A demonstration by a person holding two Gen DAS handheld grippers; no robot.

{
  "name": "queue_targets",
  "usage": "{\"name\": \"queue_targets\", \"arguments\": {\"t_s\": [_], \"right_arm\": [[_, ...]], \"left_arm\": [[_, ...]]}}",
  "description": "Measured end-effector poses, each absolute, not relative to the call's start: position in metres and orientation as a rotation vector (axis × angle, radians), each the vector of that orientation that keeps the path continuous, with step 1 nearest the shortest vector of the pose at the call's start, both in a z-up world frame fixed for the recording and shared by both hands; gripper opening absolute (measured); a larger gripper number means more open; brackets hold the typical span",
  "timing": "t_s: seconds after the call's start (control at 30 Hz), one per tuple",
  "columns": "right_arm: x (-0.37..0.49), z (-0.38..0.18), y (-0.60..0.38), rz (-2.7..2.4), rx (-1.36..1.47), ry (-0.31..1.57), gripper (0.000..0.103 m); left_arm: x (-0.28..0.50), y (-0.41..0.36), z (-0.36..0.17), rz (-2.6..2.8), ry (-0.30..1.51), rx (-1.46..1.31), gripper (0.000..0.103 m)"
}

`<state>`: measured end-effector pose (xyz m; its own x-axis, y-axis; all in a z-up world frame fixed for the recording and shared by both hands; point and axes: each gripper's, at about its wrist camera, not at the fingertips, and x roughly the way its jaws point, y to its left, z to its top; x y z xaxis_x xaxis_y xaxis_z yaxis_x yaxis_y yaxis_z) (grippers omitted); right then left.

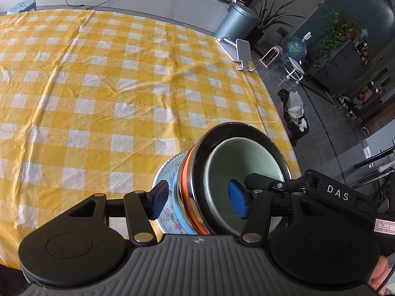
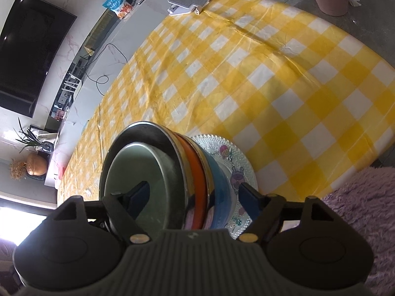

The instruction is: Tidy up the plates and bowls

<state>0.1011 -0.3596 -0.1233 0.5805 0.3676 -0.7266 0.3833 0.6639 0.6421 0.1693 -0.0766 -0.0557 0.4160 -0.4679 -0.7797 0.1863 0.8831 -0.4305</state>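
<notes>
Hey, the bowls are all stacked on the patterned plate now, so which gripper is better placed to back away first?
Either, with a slight edge to the right gripper: its jaws stand wider around the bowl stack, pads apart from it. The left gripper is open too, one pad inside the green bowl.

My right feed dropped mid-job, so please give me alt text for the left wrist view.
The left hand-held gripper stands open astride the rim of a stack: a green bowl inside a steel bowl, over orange and blue pieces, on a patterned glass plate. All sits on a yellow checked tablecloth, near its edge.
</notes>
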Motion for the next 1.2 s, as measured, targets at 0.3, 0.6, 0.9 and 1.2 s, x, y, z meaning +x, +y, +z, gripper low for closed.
{"name": "queue_targets", "arguments": {"t_s": [0.3,0.6,0.9,1.2], "right_arm": [[0.078,-0.077,-0.346,0.0,0.768,0.843,0.085],[0.005,-0.006,-0.307,0.052,0.41,0.436,0.094],[-0.063,-0.001,-0.278,0.071,0.17,0.326,0.095],[-0.095,-0.038,-0.254,0.041,0.025,0.446,0.095]], "left_arm": [[0.139,-0.057,-0.012,-0.432,0.867,-0.241,0.071],[0.062,-0.04,0.048,-0.371,0.478,0.034,0.071],[-0.013,-0.035,0.053,-0.276,0.258,0.19,0.086],[-0.025,-0.028,0.02,-0.205,0.419,0.164,0.09]]}}
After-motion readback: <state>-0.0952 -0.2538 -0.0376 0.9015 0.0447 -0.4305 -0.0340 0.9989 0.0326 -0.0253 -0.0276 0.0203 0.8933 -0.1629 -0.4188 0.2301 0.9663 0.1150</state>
